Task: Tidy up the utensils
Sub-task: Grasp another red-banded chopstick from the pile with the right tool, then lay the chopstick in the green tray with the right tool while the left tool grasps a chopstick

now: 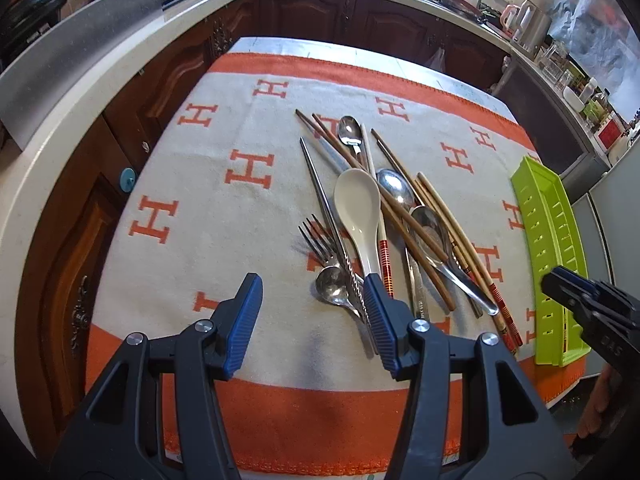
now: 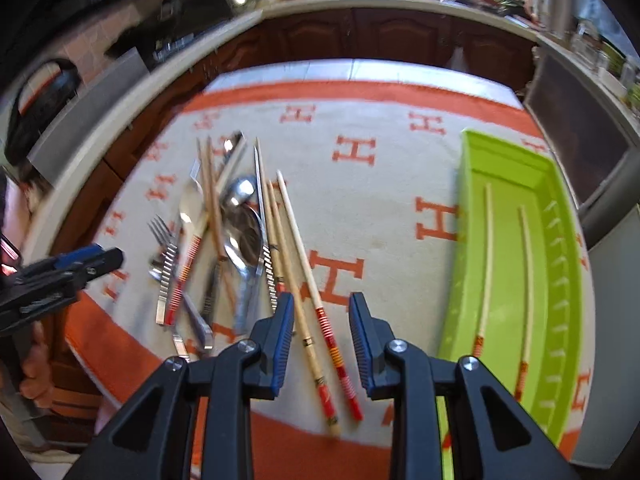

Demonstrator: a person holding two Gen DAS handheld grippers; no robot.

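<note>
On the table, the left gripper [image 1: 314,292] hangs released, nothing between its jaws; the cream spoon [image 1: 359,208] lies bowl toward 12 o'clock. The right gripper [image 2: 322,308] straddles red-banded chopsticks [image 2: 308,292], unclenched; green tray [image 2: 464,216] at 3 o'clock.

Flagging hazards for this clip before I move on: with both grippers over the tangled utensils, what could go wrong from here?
1. The right gripper is open over two pale chopsticks lying close together; closing could catch both or flick one away.
2. The white spoon lies across other utensils beside the open left gripper; lifting it could drag neighbours along.
3. The green tray sits near the cloth's edge; a bump might shift it.
</note>
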